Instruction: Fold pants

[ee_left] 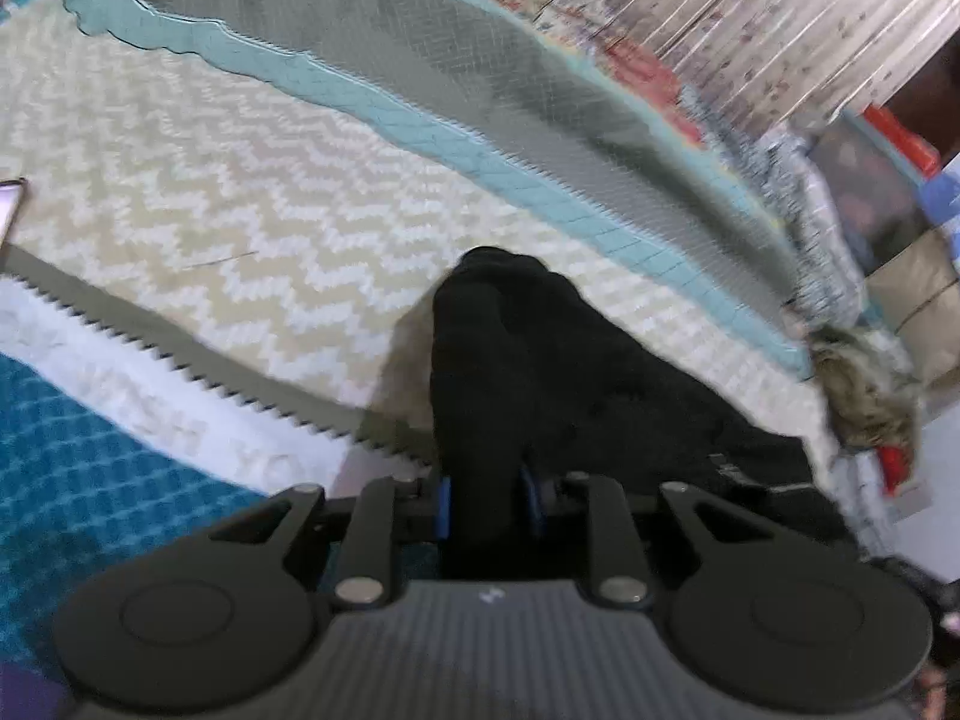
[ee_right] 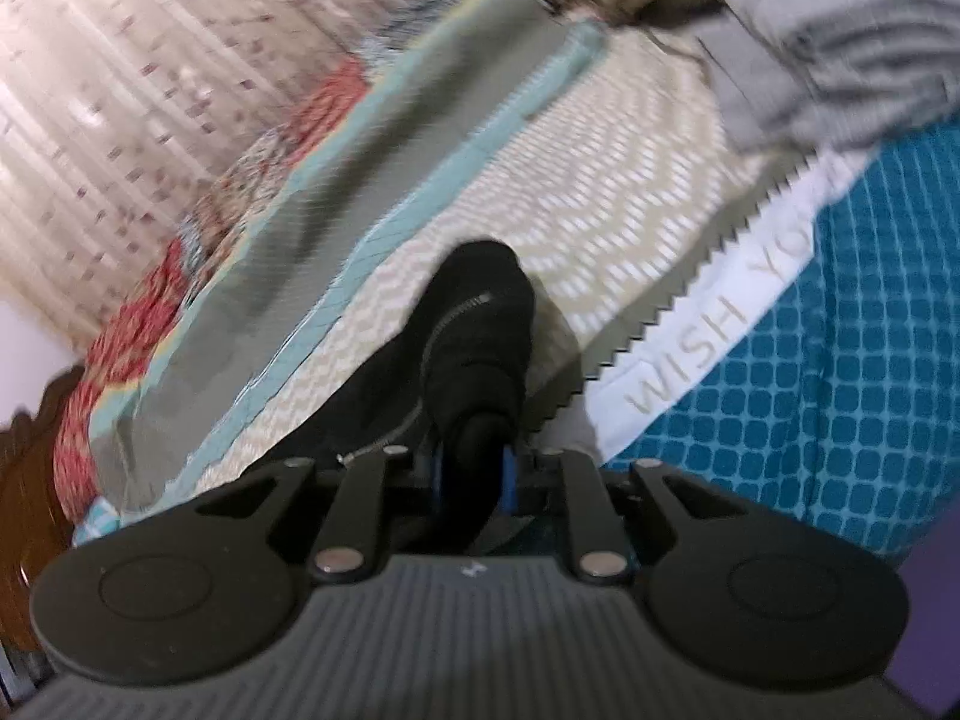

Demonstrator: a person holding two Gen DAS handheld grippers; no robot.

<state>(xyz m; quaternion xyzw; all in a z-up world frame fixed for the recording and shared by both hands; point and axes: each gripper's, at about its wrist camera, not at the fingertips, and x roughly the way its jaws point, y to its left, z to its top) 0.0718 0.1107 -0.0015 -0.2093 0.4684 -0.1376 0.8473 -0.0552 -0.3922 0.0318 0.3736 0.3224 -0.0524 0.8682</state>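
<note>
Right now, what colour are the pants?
Black, the pants; best in the right wrist view, where a zip shows.

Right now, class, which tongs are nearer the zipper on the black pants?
Right. The right tongs clamp the pants just below the zipper; the left tongs grip a bunch showing no zipper.

The right gripper [ee_right: 474, 468] clamps bunched black pants [ee_right: 480, 324] — zipper [ee_right: 465, 309] showing — above a chevron bedspread [ee_right: 630, 180].
</note>
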